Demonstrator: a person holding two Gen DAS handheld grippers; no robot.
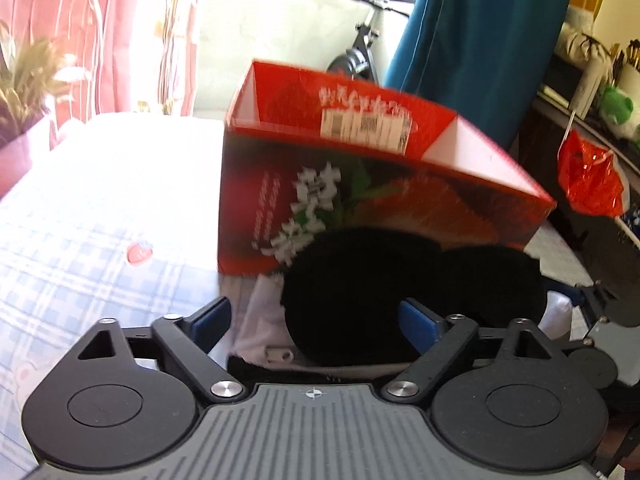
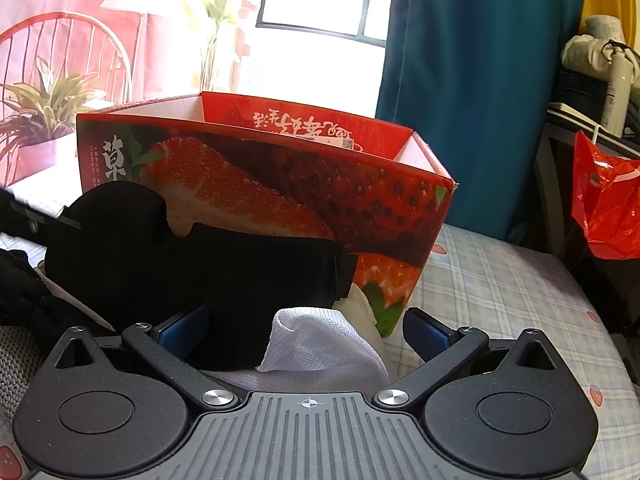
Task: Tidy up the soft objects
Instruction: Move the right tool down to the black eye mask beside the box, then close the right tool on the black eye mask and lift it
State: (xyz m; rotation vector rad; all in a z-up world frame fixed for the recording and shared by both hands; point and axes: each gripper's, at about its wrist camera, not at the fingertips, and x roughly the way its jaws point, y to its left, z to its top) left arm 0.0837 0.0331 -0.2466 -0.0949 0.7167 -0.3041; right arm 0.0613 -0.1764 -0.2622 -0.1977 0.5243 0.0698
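Black sock lay crosswise before my box, between both grippers: left and right fingers released, nothing grasped.

Both wrist views close, facing strawberry box.

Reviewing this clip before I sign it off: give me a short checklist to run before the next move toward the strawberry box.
1. Red strawberry-print cardboard box open at the top: ok.
2. Box upright on the checked bedsheet: ok.
3. Black soft fabric item between the left gripper pads: ok; pressed: cannot tell.
4. Right gripper open over the white mesh cloth: ok.
5. Room inside the box: cannot tell.
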